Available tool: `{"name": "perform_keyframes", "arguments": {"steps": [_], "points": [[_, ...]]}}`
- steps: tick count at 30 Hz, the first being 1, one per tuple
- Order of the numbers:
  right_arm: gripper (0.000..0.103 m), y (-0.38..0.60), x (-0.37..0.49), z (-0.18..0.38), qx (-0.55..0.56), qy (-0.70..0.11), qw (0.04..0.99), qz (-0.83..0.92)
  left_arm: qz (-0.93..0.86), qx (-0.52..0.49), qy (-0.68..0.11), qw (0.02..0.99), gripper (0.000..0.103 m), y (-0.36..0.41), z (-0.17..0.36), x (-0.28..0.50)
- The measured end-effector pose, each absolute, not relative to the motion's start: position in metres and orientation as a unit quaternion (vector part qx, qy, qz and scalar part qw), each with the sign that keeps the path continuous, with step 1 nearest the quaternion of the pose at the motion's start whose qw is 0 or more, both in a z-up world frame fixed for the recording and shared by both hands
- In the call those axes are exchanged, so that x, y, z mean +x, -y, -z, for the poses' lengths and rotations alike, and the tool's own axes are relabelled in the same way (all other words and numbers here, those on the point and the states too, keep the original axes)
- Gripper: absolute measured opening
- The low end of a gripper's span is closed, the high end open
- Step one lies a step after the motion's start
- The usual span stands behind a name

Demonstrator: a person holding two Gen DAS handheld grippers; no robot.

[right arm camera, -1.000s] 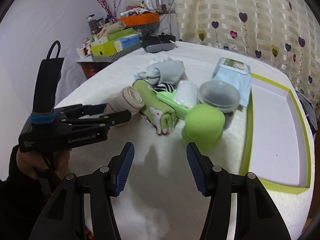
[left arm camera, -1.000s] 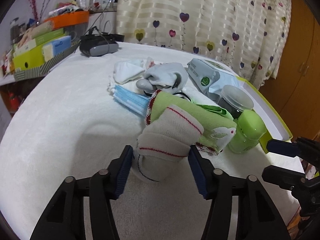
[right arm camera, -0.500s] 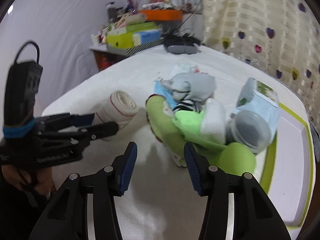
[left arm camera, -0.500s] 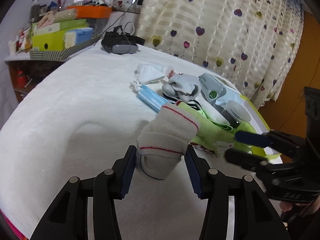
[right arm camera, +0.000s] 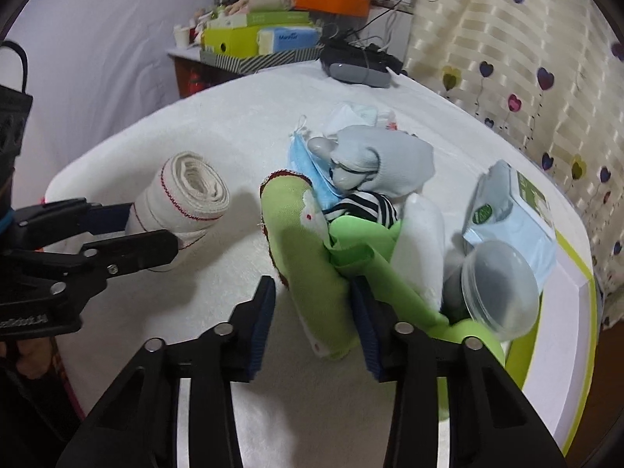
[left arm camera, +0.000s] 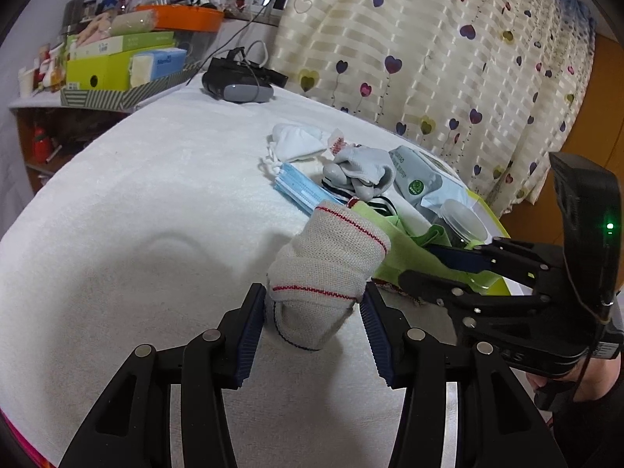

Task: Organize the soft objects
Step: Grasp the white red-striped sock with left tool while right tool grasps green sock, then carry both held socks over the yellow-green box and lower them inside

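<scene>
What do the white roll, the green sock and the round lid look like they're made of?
Roll: woven cotton or gauze, matte; open weave, red edge stitching, coiled layers. Green sock: soft matte knit, probably cotton; it creases and slumps. Lid: translucent frosted plastic, likely; smooth and rigid.

Soft clutter (right arm camera: 366, 179) on white bed (left arm camera: 156, 202)
</scene>
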State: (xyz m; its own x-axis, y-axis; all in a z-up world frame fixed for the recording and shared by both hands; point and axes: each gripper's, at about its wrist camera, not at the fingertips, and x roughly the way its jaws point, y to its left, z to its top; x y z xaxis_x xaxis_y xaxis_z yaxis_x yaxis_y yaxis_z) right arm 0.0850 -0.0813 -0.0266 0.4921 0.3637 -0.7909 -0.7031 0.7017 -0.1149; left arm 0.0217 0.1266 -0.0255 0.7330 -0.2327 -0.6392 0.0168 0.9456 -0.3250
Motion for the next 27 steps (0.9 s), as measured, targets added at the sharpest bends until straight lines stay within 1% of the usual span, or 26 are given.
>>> {"name": "perform_keyframes", "arguments": {"steps": [4,5,7,13,27], "points": [[0.021,0.075,0.091,0.034,-0.238,-0.394,0.831,-0.314,0.067,-0.154,-0.36,0.918,0.048,-0.127,0.025,0.02],[0.019,0.076,0.089,0.033,-0.24,-0.391,0.83,-0.318,0.066,-0.154,-0.358,0.919,0.048,-0.128,0.024,0.018],[0.019,0.079,0.08,0.028,-0.238,-0.383,0.829,-0.331,0.065,-0.155,-0.356,0.919,0.048,-0.129,0.023,0.019],[0.019,0.092,0.058,0.011,-0.189,-0.363,0.839,-0.358,0.059,-0.157,-0.345,0.924,0.048,-0.128,0.014,0.014],[0.019,0.132,0.041,-0.021,-0.082,-0.329,0.868,-0.362,0.044,-0.135,-0.316,0.938,0.048,-0.099,-0.02,-0.007]]}}
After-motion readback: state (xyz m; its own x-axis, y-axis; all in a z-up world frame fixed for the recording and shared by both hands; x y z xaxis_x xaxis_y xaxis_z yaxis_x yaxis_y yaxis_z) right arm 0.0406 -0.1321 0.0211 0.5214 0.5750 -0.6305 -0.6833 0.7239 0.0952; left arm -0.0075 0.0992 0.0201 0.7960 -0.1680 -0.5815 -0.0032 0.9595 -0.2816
